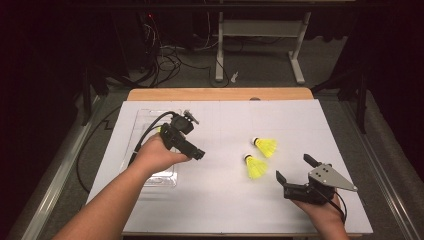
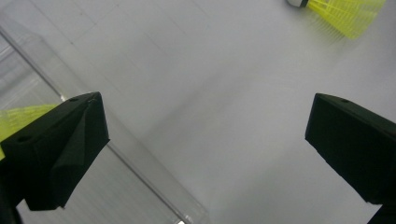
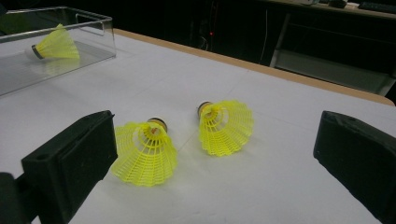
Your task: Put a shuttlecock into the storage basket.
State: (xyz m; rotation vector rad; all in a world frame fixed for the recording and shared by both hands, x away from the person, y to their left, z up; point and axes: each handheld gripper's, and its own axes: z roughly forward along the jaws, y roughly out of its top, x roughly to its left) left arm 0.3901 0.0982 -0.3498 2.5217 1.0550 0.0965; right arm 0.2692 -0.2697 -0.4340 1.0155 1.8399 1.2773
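- High view: the left gripper [image 1: 192, 150] is hovering left of centre, at the right edge of a clear plastic tray [image 1: 134, 131]; its jaws are standing wide apart, holding nothing.
- High view: the right gripper [image 1: 294, 176] is sitting in the lower right of the frame, jaws spread wide and empty, pointing up-left toward two yellow shuttlecocks.
- The nearer shuttlecock [image 1: 256, 166] is lying on its side just right of centre; the farther shuttlecock [image 1: 266, 146] is lying just above and right of it, close by but apart.
- The white table surface [image 1: 225, 200] is lying bare between the tray and the shuttlecocks, and along the lower edge between the two forearms, leaving open room there.
- The right edge of the surface is running close beside the right gripper; the wooden far edge [image 1: 220, 94] is lying well beyond both shuttlecocks.
- Left gripper view: the tray's clear wall [image 2: 140, 170] is running diagonally from upper left to lower centre, passing beside the left-hand jaw; one shuttlecock skirt [image 2: 348, 14] is showing at the upper right corner, well clear of both jaws.
- Right gripper view: a third shuttlecock [image 3: 53, 45] is lying inside the tray at upper left, which the high view is hiding behind the left hand; the two loose shuttlecocks are lying between the open jaws, skirts toward the camera.
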